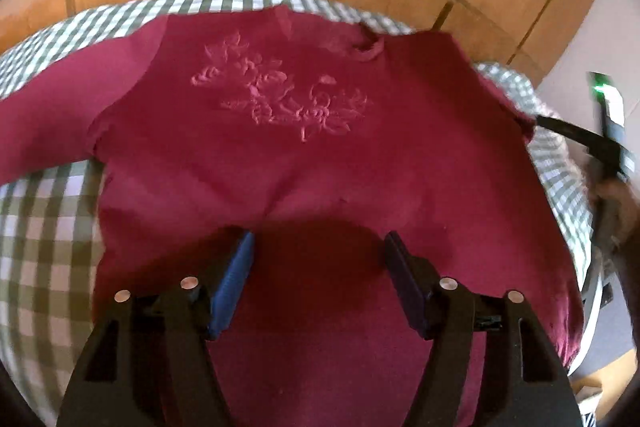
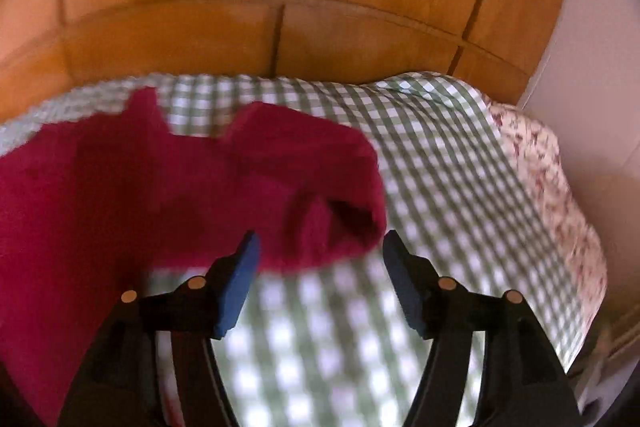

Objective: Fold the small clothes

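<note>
- Dark red embroidered knit top [image 1: 304, 155] lies spread flat on the green-and-white checked bedcover [image 1: 44, 251].
- Left tool [image 1: 318, 247] gapes above it, holding nothing.
- Right tool [image 2: 320, 247] gapes empty beside the sleeve [image 2: 340, 195].

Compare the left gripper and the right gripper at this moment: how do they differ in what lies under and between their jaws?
The left gripper hangs over the body of the dark red shirt, only red cloth showing between its jaws. The right gripper hangs at the shirt's sleeve end, mostly green checked cloth showing between its jaws. The left view is fairly sharp; the right view is blurred. Both stand open, gripping nothing.
</note>
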`<state>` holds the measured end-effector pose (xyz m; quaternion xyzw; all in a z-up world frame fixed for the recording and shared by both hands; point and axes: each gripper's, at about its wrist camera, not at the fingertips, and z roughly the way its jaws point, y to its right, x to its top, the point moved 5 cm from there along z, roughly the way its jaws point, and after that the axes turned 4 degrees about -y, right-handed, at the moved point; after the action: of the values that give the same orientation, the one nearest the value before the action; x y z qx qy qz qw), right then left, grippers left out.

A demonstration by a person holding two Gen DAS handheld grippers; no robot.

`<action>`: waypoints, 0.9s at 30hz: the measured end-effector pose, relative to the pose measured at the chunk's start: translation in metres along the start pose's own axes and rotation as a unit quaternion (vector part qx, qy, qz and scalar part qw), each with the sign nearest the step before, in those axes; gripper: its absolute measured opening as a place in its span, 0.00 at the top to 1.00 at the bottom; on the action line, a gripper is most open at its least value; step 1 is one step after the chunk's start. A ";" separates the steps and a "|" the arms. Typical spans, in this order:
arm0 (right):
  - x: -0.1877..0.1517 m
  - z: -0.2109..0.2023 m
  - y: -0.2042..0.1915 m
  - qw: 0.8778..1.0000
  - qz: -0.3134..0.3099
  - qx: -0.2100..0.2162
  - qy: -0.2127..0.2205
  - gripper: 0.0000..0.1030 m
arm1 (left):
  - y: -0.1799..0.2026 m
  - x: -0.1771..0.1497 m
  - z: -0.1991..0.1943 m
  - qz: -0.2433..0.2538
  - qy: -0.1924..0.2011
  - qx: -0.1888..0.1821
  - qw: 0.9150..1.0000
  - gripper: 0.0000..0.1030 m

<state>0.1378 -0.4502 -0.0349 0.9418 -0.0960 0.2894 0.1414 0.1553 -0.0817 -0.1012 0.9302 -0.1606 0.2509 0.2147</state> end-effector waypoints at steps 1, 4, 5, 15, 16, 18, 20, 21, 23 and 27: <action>0.006 0.012 -0.001 1.000 -0.013 -0.012 -0.006 0.36 | 0.000 0.000 0.000 0.000 0.005 -0.013 1.000 0.28; 0.020 0.049 -0.009 0.996 -0.068 -0.053 -0.026 0.34 | 0.001 -0.002 0.003 0.003 0.008 -0.023 1.000 0.23; 0.020 0.057 -0.011 0.994 -0.087 -0.064 -0.034 0.34 | 0.003 -0.003 0.005 0.007 0.009 -0.022 1.000 0.22; 0.028 0.056 0.095 0.994 0.097 -0.053 -0.019 0.94 | 0.008 -0.006 0.006 0.020 0.012 -0.021 1.000 0.17; 0.024 0.051 0.118 0.990 0.135 -0.044 -0.013 0.94 | 0.008 -0.006 0.006 0.020 0.012 -0.020 1.000 0.17; 0.015 0.046 0.154 0.979 0.202 -0.031 -0.008 0.94 | 0.008 -0.007 0.006 0.021 0.012 -0.019 1.000 0.17; 0.000 0.043 0.185 0.965 0.263 -0.016 -0.006 0.94 | 0.008 -0.006 0.007 0.021 0.012 -0.019 1.000 0.17; -0.013 0.046 0.200 0.957 0.291 -0.010 -0.013 0.94 | 0.009 -0.006 0.007 0.022 0.011 -0.018 1.000 0.17; -0.035 0.055 0.218 0.944 0.329 -0.009 -0.030 0.94 | 0.008 -0.006 0.007 0.024 0.010 -0.016 1.000 0.17; -0.077 0.089 0.230 0.919 0.385 0.031 -0.085 0.94 | 0.007 -0.005 0.008 0.028 0.008 -0.013 0.999 0.17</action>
<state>0.0613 -0.6874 -0.1011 0.8572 -0.4535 0.2433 -0.0188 0.1515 -0.0905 -0.1082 0.9203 -0.1880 0.2624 0.2211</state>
